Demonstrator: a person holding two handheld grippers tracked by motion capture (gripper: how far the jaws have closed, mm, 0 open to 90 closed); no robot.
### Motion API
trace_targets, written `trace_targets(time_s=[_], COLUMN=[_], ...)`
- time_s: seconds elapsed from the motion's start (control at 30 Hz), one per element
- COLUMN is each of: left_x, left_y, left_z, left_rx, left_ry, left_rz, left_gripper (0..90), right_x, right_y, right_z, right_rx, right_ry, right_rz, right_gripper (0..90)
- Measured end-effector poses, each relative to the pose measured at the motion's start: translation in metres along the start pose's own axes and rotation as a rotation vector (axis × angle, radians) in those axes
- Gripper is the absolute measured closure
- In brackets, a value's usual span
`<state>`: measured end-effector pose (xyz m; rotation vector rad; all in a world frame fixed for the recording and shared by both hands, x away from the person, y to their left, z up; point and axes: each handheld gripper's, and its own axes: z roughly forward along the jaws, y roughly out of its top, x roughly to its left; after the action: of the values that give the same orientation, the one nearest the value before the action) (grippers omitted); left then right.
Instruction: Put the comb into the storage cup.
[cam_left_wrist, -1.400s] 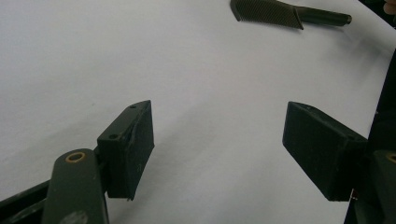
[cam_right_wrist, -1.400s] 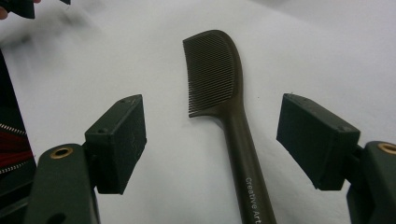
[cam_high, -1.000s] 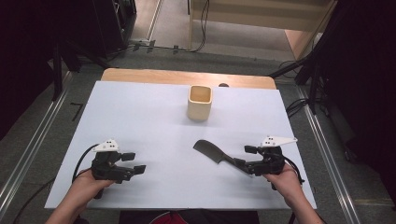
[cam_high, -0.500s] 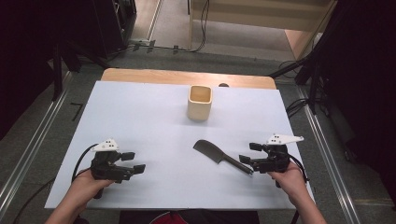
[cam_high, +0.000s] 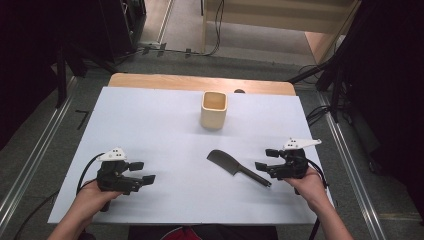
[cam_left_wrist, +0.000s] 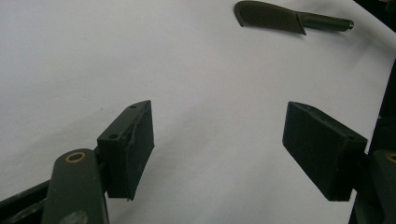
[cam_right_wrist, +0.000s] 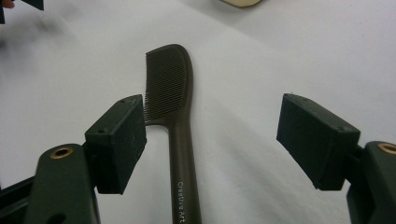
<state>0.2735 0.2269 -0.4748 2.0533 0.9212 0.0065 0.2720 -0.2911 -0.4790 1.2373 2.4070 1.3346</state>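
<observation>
A dark brown comb (cam_high: 235, 167) lies flat on the white table sheet (cam_high: 165, 130), right of centre, teeth end toward the middle. My right gripper (cam_high: 265, 159) is open at the comb's handle end. In the right gripper view the comb (cam_right_wrist: 175, 93) lies on the sheet with its handle between the jaws of the right gripper (cam_right_wrist: 210, 135), nearer the left one, untouched by either. My left gripper (cam_high: 142, 172) is open near the front left with nothing in it. In the left gripper view the comb (cam_left_wrist: 280, 17) lies far ahead of the left gripper (cam_left_wrist: 219, 140).
A cream square cup (cam_high: 214, 110) stands upright behind the comb, near the table's back edge; its base shows in the right gripper view (cam_right_wrist: 240, 2). A strip of bare wood (cam_high: 150, 80) runs along the back. Metal rails and cables lie on the floor either side.
My right gripper has drawn back a little to the right, and the comb has shifted slightly the same way. The left gripper has stayed still.
</observation>
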Motion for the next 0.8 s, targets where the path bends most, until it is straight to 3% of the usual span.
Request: trace_targets(time_s=[0.47,0.8], left_x=[0.006,0.007], left_y=[0.004,0.008], left_z=[-0.002,0.000], left_rx=[-0.012,-0.021], left_ry=[0.011,0.007], left_rz=[0.001,0.005], left_gripper=[26.3,26.3], right_x=[0.004,0.006], right_y=[-0.012,-0.024], right_z=[0.008,0.009], right_rx=[0.021,0.042], right_ry=[-0.006,-0.020], right_rz=[0.002,-0.024], right_gripper=[23.5,24.7])
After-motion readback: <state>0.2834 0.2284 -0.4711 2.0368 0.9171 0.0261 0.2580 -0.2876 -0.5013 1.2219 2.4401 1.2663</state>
